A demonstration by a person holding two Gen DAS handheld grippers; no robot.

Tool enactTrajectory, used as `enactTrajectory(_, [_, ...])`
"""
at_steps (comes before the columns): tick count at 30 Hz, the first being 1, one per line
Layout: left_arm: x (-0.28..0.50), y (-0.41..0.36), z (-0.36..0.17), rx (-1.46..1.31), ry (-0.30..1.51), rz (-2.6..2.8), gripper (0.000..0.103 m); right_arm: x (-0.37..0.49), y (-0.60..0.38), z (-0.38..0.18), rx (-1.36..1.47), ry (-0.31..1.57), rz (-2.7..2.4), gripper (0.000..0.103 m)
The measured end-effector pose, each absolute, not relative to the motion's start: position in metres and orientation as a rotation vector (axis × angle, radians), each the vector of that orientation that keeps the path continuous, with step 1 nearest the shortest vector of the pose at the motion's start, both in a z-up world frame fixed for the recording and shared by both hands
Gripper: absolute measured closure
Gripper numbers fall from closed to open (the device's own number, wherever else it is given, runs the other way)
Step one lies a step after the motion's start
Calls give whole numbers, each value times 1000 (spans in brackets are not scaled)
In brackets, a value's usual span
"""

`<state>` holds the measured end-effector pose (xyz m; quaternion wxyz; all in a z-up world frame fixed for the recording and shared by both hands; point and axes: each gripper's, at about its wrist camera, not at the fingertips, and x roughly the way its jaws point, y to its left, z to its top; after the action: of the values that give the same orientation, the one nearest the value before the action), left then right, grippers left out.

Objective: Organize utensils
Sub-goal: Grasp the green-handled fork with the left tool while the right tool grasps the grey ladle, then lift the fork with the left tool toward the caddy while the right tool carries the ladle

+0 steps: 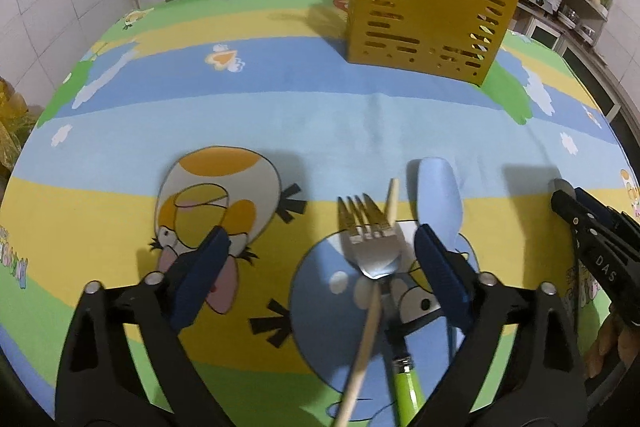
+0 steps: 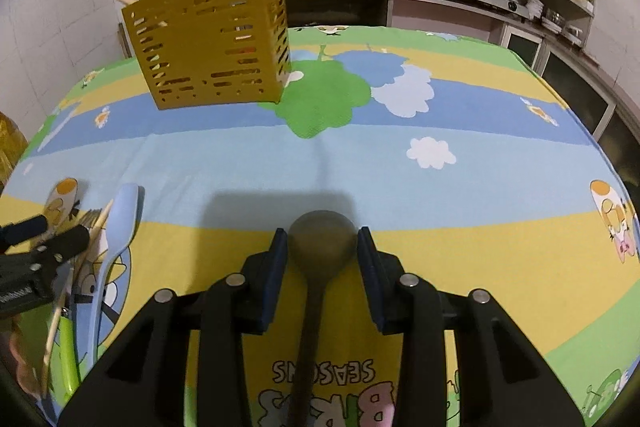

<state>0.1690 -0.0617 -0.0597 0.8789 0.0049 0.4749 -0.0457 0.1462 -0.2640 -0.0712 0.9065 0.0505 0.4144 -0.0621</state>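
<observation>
Three utensils lie between my wide-open left gripper point(image 1: 320, 263): a steel fork point(image 1: 370, 235) with a green handle, a wooden chopstick point(image 1: 370, 311) crossing it, and a pale blue spoon point(image 1: 440, 199), all near the table's front edge.

Only my right view shows the dark ladle point(image 2: 322, 247), resting unpinched between my right gripper point(image 2: 322, 255)'s parted pads, its handle end cut off. The slotted yellow holder point(image 1: 428, 15) stands toward the cartoon tablecloth point(image 2: 440, 187)'s far edge, holding chopsticks.
</observation>
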Motion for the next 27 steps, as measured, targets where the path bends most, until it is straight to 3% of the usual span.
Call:
enactTrajectory(3, [169,-71,-62,16,1012,-107,33,145,-265,-72,113,852,-119,67])
enactTrajectory(7, [172,-79,-64,55,1022,-90,40,144,-266,-71,117,844,-109,67])
enactTrajectory(16, [172,-89,-61,84,1030,-119,76,144,-265,-72,118,843,-107,67])
enactTrajectory(27, [164,-87,-36,55,943,-173,78,133,-258,-49,104,747,-111,67])
